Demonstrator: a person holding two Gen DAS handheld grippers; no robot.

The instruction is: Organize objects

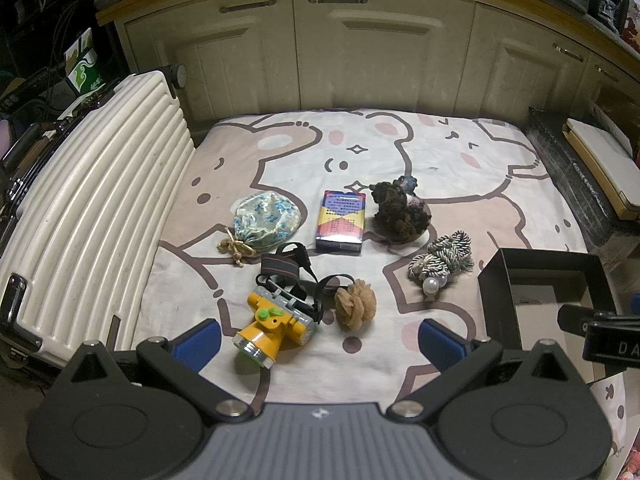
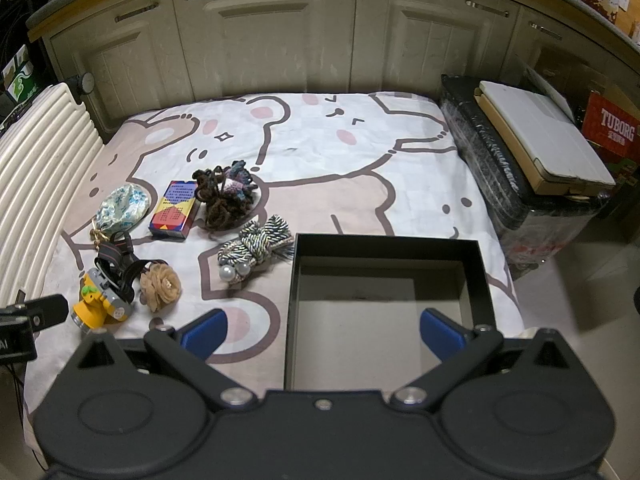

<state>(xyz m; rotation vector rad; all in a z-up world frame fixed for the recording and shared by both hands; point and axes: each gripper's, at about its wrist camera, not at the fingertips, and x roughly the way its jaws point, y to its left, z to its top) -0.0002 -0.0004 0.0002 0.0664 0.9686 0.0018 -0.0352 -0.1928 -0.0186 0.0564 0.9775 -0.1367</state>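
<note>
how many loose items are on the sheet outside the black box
6: floral pouch far left, card box beside it, dark yarn bundle right of that, striped rope knot nearest the black box, yellow headlamp and tan flower in front.

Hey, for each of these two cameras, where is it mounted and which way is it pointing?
Left wrist: on the left gripper, low over the sheet's left side, facing the cabinets; headlamp between its open blue fingers.
Right wrist: on the right gripper, facing the same way; black box ahead, open fingers showing.
Shared: headlamp, card box, pouch, black box; each glimpses the other gripper.
</note>
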